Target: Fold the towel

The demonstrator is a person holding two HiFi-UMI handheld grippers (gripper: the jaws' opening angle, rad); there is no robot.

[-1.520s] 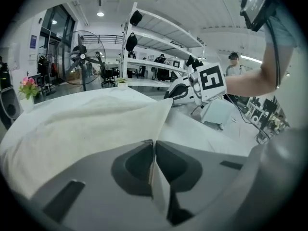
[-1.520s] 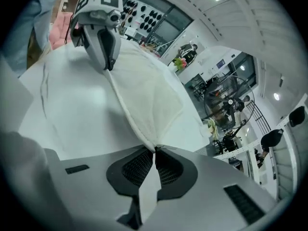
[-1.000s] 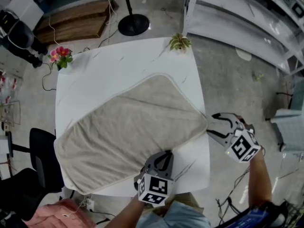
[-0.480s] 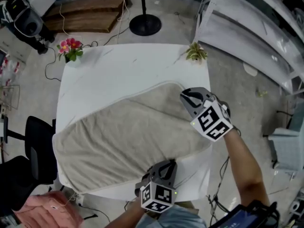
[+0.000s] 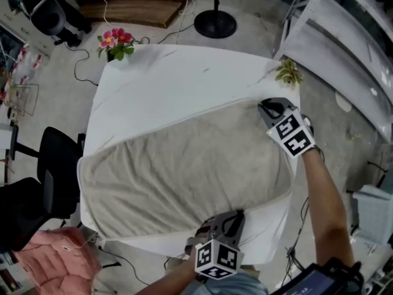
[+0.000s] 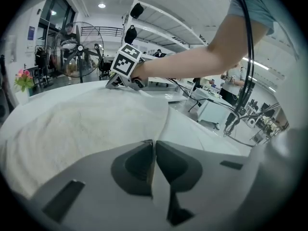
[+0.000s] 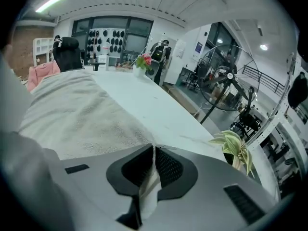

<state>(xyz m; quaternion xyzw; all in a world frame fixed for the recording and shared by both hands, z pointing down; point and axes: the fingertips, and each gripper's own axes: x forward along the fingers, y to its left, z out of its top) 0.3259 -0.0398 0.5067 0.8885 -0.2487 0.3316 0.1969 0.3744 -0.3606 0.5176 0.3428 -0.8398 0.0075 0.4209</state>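
Note:
A beige towel point(image 5: 184, 171) with a pale hem lies spread at an angle over the white table point(image 5: 172, 85). My left gripper point(image 5: 230, 220) sits at the near edge, shut on the towel's hem; the left gripper view shows the pale edging pinched at my left gripper point(image 6: 154, 143). At the towel's far right corner, my right gripper point(image 5: 265, 107) has just been closing its jaws. In the right gripper view a strip of towel point(image 7: 77, 114) is clamped in my right gripper point(image 7: 153, 148). The left gripper view shows the right gripper point(image 6: 113, 84) resting on the towel point(image 6: 72, 124).
A pot of pink flowers point(image 5: 115, 42) stands at the table's far left corner, and a small green plant point(image 5: 287, 72) at the far right corner, close to my right gripper. A black chair point(image 5: 55, 165) and a pink cushion point(image 5: 55, 266) are on the left. A fan base point(image 5: 215, 24) stands beyond.
My right gripper moved from open beside the table's right edge to the towel's far right corner and shut there. The left gripper kept its grip and place.

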